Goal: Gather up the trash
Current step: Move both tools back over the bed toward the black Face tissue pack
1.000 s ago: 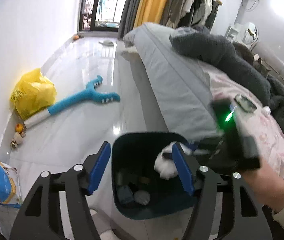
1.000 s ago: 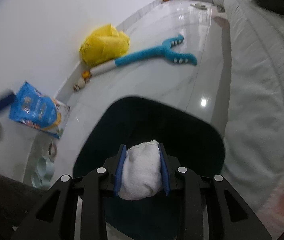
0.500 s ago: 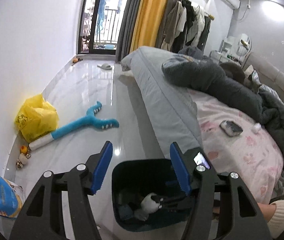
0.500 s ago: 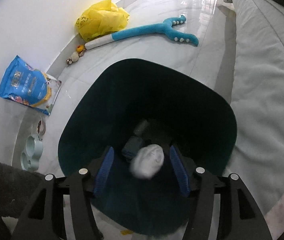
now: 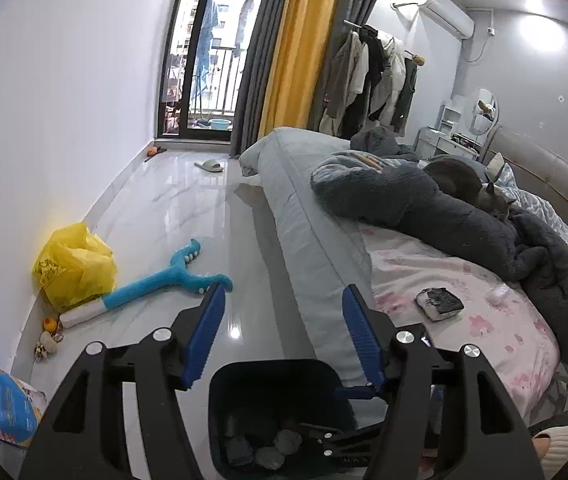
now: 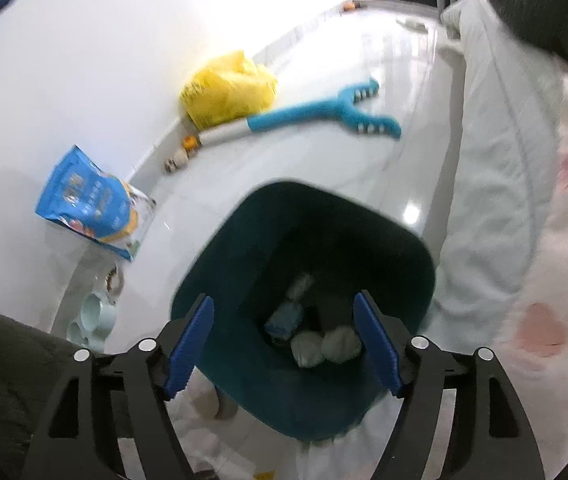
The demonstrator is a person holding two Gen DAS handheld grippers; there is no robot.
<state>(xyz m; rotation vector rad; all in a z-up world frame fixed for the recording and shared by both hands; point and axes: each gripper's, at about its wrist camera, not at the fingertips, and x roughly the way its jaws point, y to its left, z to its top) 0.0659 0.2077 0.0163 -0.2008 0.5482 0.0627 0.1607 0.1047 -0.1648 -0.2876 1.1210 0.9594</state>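
Observation:
A dark teal trash bin stands on the floor beside the bed; it also shows in the left wrist view. Inside lie two white crumpled wads and a small blue carton. My right gripper is open and empty just above the bin's mouth. My left gripper is open and empty, held higher over the bin. On the pink bed sheet lie a dark crumpled wrapper and a small white piece.
A yellow plastic bag, a blue toy stick and small toys lie by the left wall. A blue snack bag and pale cups stand near the wall. The bed with grey blankets fills the right.
My right gripper opened and the white wad fell into the bin. The right gripper then pulled back. My left gripper rose and tilted up toward the room.

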